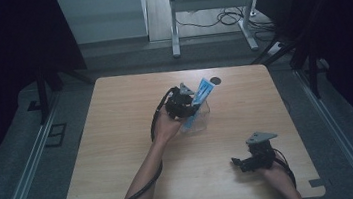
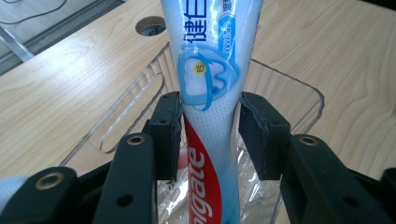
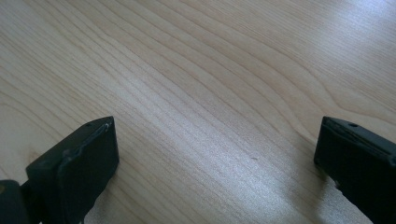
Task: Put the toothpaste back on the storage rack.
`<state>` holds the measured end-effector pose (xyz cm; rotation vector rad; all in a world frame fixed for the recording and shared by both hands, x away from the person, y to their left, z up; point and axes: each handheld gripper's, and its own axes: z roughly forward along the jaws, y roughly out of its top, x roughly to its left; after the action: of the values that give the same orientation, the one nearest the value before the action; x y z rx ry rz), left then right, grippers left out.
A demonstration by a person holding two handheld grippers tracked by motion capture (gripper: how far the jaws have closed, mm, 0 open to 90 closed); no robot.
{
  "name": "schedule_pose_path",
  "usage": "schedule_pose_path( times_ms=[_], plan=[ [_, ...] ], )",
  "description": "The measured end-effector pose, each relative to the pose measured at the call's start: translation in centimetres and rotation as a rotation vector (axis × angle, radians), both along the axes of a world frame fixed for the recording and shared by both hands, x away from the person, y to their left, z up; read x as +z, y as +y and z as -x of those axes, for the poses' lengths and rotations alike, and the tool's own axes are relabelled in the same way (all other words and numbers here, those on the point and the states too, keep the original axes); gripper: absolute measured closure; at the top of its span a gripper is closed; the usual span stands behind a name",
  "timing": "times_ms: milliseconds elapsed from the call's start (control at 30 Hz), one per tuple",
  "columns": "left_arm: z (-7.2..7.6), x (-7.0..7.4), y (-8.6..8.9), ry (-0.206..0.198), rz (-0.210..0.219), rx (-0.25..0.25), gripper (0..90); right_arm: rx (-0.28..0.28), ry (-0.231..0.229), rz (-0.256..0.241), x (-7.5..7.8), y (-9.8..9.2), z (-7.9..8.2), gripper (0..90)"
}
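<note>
Table (image 1: 120,151) of pale wood carries 1 clear plastic bin (image 2: 289,88) near its middle, just short of a round cable hole (image 2: 152,25). Standing tilted in that bin, the toothpaste tube (image 2: 212,79) leans toward the far edge. The left gripper (image 2: 210,135) has its 2 jaws set either side of the tube, the left pad touching and the right pad showing a thin gap, so the grip looks loose. A clean release probably means opening slowly and backing straight out. The right gripper (image 1: 244,162) rests near the table's front edge, jaws wide apart over bare wood.
</note>
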<state>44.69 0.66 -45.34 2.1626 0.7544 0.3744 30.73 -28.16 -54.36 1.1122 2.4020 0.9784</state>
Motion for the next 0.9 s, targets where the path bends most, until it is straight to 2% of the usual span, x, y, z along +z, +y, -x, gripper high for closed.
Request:
schedule_pose_path(
  times_ms=[300, 667, 900],
  plan=[
    [0.4, 0.3, 0.5, 0.012, 0.033, 0.001, 50.5, 0.0, 0.0, 0.001, 0.0, 0.0, 0.0, 0.0],
    [1.2, 0.7, 0.4, 0.036, 0.077, -0.026, 37.2, -0.001, 0.001, -0.001, 0.0, 0.0, 0.0, 0.0],
    [1.7, 0.7, 0.4, 0.03, 0.05, -0.017, 28.8, -0.001, 0.001, -0.001, 0.0, 0.0, 0.0, 0.0]
  ],
)
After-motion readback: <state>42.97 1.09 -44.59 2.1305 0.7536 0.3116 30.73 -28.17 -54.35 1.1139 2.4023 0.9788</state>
